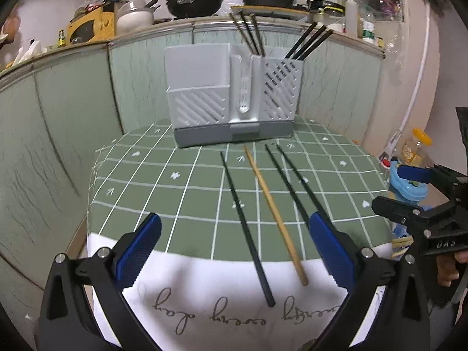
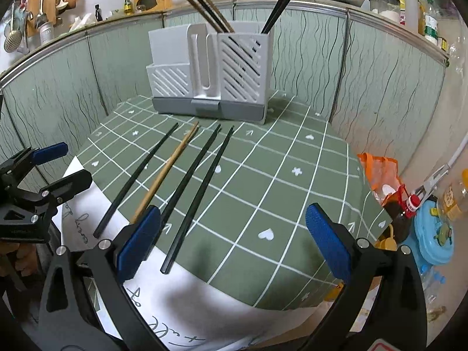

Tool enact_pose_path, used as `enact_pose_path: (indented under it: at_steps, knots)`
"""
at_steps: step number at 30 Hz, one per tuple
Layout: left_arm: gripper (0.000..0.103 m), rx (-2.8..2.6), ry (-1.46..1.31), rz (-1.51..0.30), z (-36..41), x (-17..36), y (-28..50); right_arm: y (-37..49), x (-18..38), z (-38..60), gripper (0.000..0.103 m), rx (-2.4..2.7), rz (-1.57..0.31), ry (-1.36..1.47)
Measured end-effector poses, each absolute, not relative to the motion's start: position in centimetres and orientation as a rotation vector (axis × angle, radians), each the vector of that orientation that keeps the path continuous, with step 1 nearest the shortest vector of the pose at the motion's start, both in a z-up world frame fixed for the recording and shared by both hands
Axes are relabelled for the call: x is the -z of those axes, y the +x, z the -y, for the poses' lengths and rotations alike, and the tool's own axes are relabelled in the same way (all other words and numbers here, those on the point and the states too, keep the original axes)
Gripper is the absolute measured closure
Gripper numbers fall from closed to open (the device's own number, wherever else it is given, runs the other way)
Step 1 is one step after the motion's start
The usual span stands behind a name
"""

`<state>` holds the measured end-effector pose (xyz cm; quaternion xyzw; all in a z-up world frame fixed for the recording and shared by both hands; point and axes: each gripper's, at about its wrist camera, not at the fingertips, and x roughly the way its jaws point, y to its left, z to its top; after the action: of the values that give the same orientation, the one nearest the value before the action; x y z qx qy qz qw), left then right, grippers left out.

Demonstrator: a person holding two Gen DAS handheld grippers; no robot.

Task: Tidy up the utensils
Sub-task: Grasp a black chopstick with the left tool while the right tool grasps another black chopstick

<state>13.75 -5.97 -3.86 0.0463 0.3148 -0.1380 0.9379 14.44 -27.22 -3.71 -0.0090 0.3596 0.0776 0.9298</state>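
Observation:
A grey utensil holder [image 1: 231, 93] stands at the far side of the table, also in the right wrist view [image 2: 210, 73], with several dark chopsticks [image 1: 251, 33] upright in its right compartment. Three black chopsticks [image 1: 245, 225] and one wooden chopstick [image 1: 275, 216] lie loose on the green cloth; they also show in the right wrist view, black [image 2: 193, 199] and wooden [image 2: 166, 172]. My left gripper [image 1: 234, 251] is open above their near ends, empty. My right gripper [image 2: 234, 242] is open, empty, just right of the chopsticks.
The green checked tablecloth [image 1: 163, 193] has a white front border with writing [image 1: 204, 316]. A green panel wall [image 2: 365, 67] rings the table. Bottles, a blue container [image 2: 433, 234] and an orange bag [image 2: 380, 172] sit off the table's right edge.

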Motion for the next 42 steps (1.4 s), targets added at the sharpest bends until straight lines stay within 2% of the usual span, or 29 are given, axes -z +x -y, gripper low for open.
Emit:
enact_pose_path:
  at_steps: [11,17,19,23,27,32,36,42]
  knots:
    - [0.004,0.218,0.09,-0.716,5.1,6.5,14.2,14.9,6.8,24.8,0.008,-0.153,-0.795,-0.055]
    - [0.005,0.2,0.112,-0.728,5.1,7.3,14.3,14.9,8.1,23.9,0.022,-0.141,-0.82,-0.064]
    - [0.015,0.199,0.119,-0.738,5.3,7.7,14.4,14.9,8.4,23.7,0.03,-0.143,-0.83,-0.069]
    - [0.026,0.21,0.122,-0.76,5.8,8.5,14.5,14.9,9.0,22.9,0.041,-0.131,-0.828,-0.097]
    - [0.042,0.219,0.12,-0.769,6.3,9.1,14.5,14.8,9.0,22.6,0.057,-0.133,-0.816,-0.087]
    - [0.055,0.188,0.088,-0.747,6.6,9.2,14.3,14.4,9.1,22.6,0.073,-0.14,-0.795,-0.042]
    - [0.068,0.193,0.088,-0.741,7.2,9.2,14.3,14.4,9.1,22.8,0.09,-0.107,-0.782,-0.024]
    - [0.083,0.202,0.079,-0.744,7.7,9.1,14.7,14.4,9.1,23.2,0.097,-0.07,-0.781,-0.017]
